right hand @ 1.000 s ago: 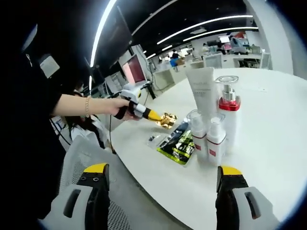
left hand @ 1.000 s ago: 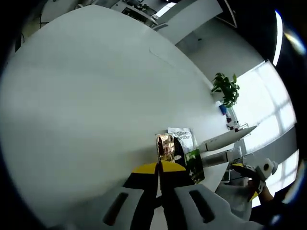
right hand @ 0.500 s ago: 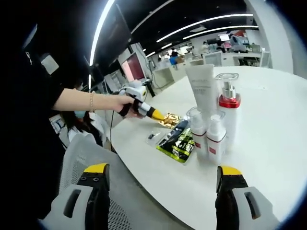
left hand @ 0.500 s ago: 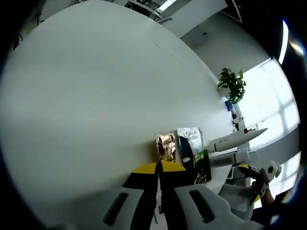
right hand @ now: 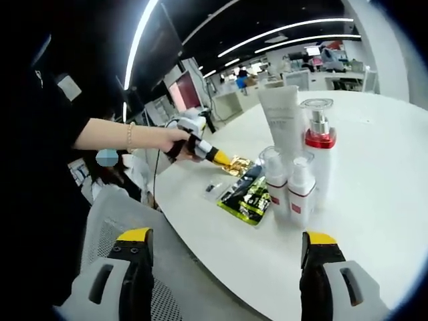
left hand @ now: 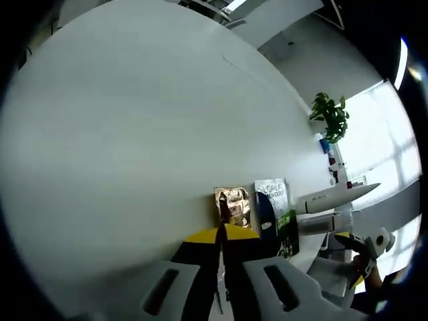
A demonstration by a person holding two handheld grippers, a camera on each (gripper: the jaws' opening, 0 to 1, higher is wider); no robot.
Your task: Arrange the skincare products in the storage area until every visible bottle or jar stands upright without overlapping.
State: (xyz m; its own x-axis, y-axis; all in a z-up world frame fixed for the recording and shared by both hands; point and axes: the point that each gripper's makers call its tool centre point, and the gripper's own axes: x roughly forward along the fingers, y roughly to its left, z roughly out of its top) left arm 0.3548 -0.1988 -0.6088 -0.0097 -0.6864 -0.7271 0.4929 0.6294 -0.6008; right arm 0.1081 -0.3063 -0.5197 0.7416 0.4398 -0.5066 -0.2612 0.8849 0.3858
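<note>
Four skincare containers stand upright in a tight cluster at centre right of the right gripper view: a tall white tube (right hand: 283, 120), a pump bottle with a red collar (right hand: 318, 150) just beside it, and two small white bottles with red bands (right hand: 275, 184) (right hand: 300, 194) in front, touching or nearly touching each other. Lower left of them, flat on the white tabletop (right hand: 374, 194), lie a green-and-black sachet (right hand: 246, 198), a dark blue sachet (right hand: 247, 179) partly under it, and a small clear packet (right hand: 212, 188). A gold foil sachet (right hand: 237, 164) lies at the upper left of this group, with the left gripper (right hand: 221, 158) reaching in from the left of that view, its yellow tips clenched together right at the foil; whether they actually pinch it cannot be told. A person's hand (right hand: 170, 142) holds that gripper.

The right gripper (right hand: 227, 247) hangs at the bottom of its view, jaws spread wide apart and holding nothing, short of the tabletop edge.

In the left gripper view, the closed yellow tips (left hand: 221, 235) sit at lower centre, just below the gold foil sachet (left hand: 232, 204). Right of it lie a white-labelled sachet (left hand: 273, 196) and the green one (left hand: 288, 231), and the bottles (left hand: 334, 207) appear sideways at the right edge. A potted plant (left hand: 331, 115) stands at the far upper right.
</note>
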